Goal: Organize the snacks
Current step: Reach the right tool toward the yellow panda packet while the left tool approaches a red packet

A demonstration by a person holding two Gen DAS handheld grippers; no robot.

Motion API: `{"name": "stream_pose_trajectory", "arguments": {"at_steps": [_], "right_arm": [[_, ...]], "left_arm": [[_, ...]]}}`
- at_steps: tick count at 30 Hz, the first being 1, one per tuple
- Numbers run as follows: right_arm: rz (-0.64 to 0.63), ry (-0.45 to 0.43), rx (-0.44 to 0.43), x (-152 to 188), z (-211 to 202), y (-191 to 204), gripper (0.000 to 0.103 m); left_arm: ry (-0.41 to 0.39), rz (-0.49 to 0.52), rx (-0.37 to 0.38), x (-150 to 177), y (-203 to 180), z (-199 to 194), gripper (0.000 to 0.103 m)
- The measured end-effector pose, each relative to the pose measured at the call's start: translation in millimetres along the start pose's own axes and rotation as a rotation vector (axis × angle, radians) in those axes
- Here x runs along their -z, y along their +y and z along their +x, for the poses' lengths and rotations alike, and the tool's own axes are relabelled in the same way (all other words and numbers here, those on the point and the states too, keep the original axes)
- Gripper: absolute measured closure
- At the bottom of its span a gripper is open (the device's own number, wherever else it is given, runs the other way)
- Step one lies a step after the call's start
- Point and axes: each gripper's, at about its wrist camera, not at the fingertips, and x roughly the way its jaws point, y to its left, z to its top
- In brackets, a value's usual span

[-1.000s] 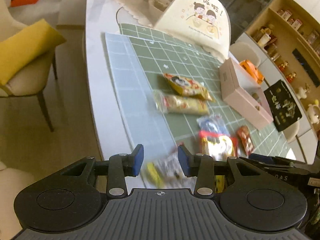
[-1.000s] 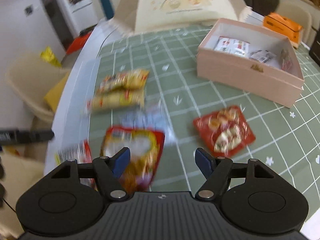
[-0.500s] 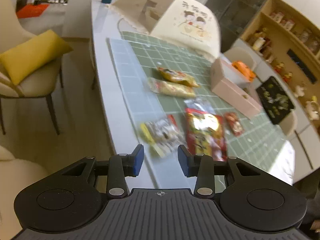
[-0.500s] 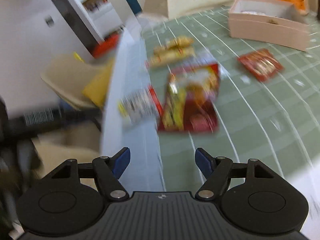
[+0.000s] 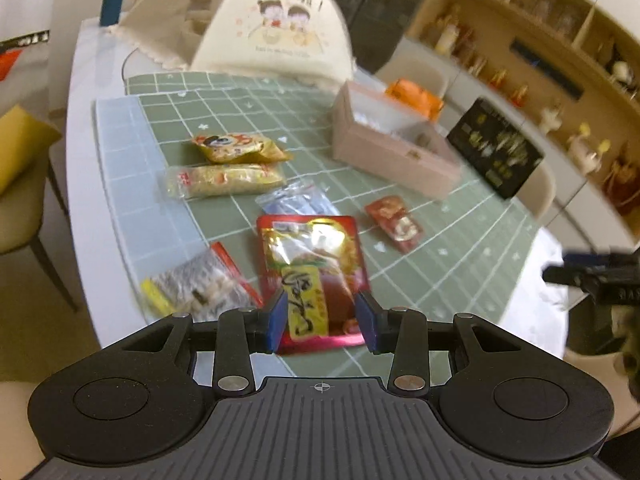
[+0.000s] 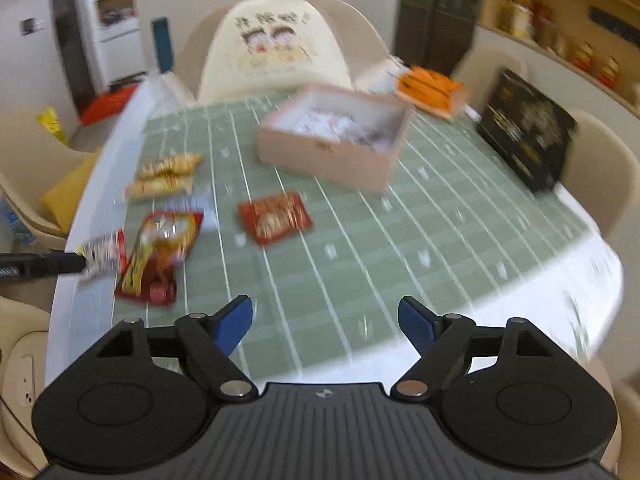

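Several snack packets lie on the green grid mat point(image 5: 440, 272). My left gripper point(image 5: 322, 320) hovers open over the near end of a large red bag point(image 5: 312, 252), its pads not touching it. A clear packet point(image 5: 200, 288) lies to its left, a small red packet point(image 5: 394, 222) to its right, and two yellow packets point(image 5: 236, 148) farther back. The open pink box point(image 6: 332, 140) holds some wrapped snacks. My right gripper point(image 6: 326, 324) hangs above the mat's near edge; its jaws are opening with nothing between them. The small red packet point(image 6: 276, 218) lies ahead of it.
A cream food cover point(image 5: 276, 32) stands at the far end of the table. An orange box point(image 6: 432, 90) and a black box point(image 6: 524, 136) sit beyond the pink box. Chairs ring the table, one with a yellow cushion point(image 6: 68, 196). Shelves line the right wall.
Both grippers have pulled back from the snacks. The left one swung right, so the large red bag now shows between its fingers. The right one rose and its jaws spread wider.
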Motion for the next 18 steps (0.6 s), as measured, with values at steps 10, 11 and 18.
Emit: {"name": "stream_pose_trajectory", "arguments": {"at_steps": [10,11,18], "right_arm": [[-0.024,0.048,-0.202,-63.2,152.6,6.5,0.022],[-0.022,0.034,-0.223,-67.8,161.2,10.0,0.022],[-0.081,0.051,-0.353,-94.4,214.5,66.3,0.022]], "left_arm": [[0.03,-0.093,-0.191,-32.7,4.0,42.9,0.06],[0.037,-0.092,-0.208,-34.8,5.7,48.1,0.06],[0.137,-0.019,-0.142,-17.3,-8.1,69.3,0.059]]}}
